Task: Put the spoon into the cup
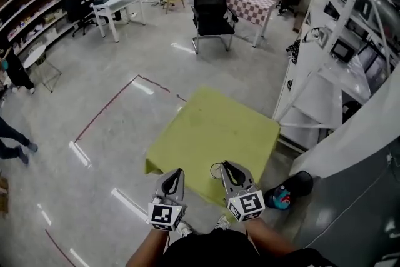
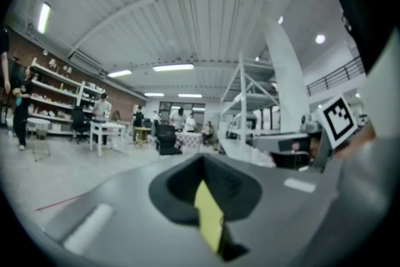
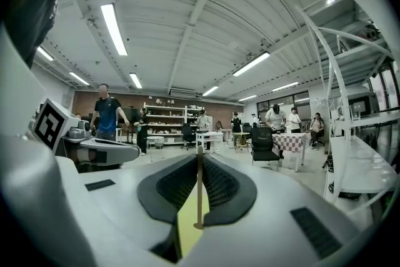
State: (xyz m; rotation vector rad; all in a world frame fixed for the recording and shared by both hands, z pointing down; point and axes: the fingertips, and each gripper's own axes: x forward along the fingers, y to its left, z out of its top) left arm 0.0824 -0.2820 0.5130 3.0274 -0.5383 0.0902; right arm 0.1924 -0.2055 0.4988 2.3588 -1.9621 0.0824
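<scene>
- The left gripper (image 1: 179, 172) is hovering over the near edge of the yellow-green table (image 1: 212, 128). Its jaws are lying together at the tips with nothing between them, and only a sliver of table is showing through the gap behind.
- The right gripper (image 1: 226, 166) is hovering just beside it over the same edge. Both are pointing level, away from the person.
- The right jaws are standing very narrow, pinching a thin tan strip (image 3: 199, 191) upright in their seam. I cannot tell whether that strip is the spoon.
- No view is letting me place the cup.
- A thin dark loop (image 1: 215, 171) is lying on the table just beside the right gripper's tips, too small to name.
- Beyond the table a black chair (image 1: 211, 12) is standing near a checked table (image 1: 253, 6), with people gathering behind.
- A white rack (image 1: 325, 90) is standing right of the table.
</scene>
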